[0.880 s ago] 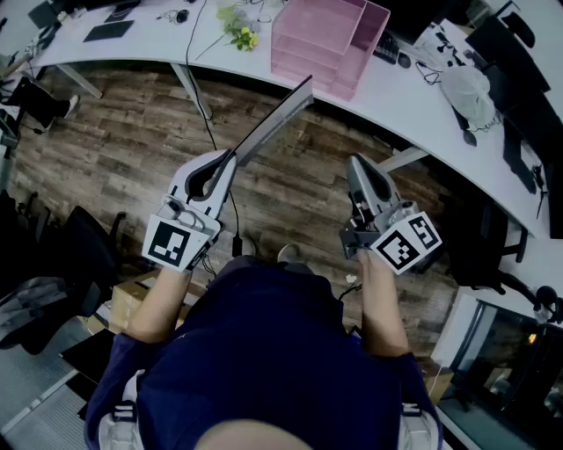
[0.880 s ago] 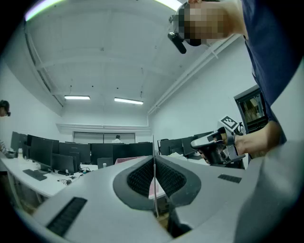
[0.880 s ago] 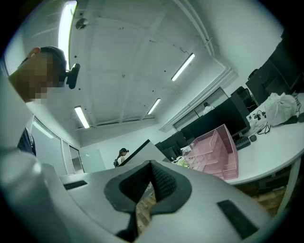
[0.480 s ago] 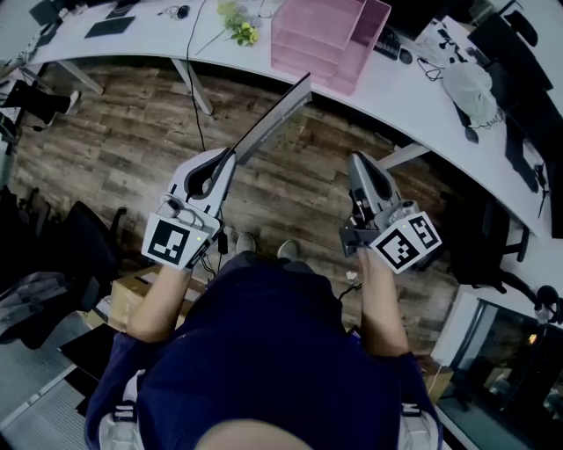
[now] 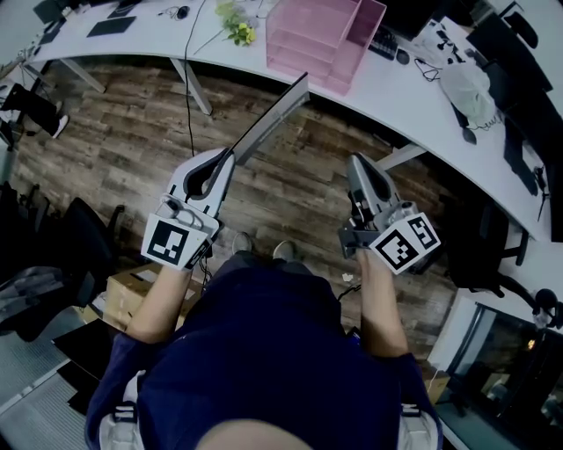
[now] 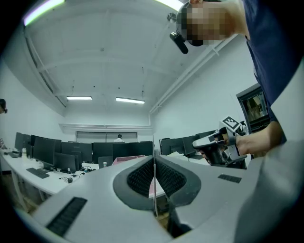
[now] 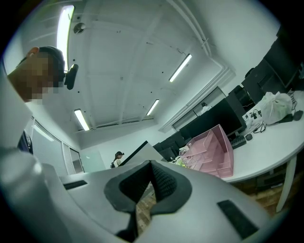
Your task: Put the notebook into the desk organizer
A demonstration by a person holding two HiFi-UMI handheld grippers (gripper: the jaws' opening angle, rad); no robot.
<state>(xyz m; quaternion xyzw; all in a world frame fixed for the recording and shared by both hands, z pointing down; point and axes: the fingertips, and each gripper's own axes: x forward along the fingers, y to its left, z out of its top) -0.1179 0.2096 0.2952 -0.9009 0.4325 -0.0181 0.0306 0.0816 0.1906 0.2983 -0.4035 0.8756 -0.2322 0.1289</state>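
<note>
Overhead, the left tool is clenched on one end of a thin grey flat notebook; the notebook slants up and away from it, in the air above the brown wood-plank floor, with its far end near the edge of the curved white counter; in the left gripper view the notebook shows edge-on as a thin line pinched between the dark ribbed pads of that tool.

On the counter, beyond the notebook's far end and apart from it, stands the pink plastic tiered desk organizer; just to its left lies a small bunch of yellow-green flowers, and farther right a crumpled white plastic bag.

Beside the left tool, well apart from the notebook, the right tool is held over the floor; in the right gripper view its jaws meet at the tips with nothing between them; past them that view shows the notebook's dark edge and the pink organizer on the counter.
</note>
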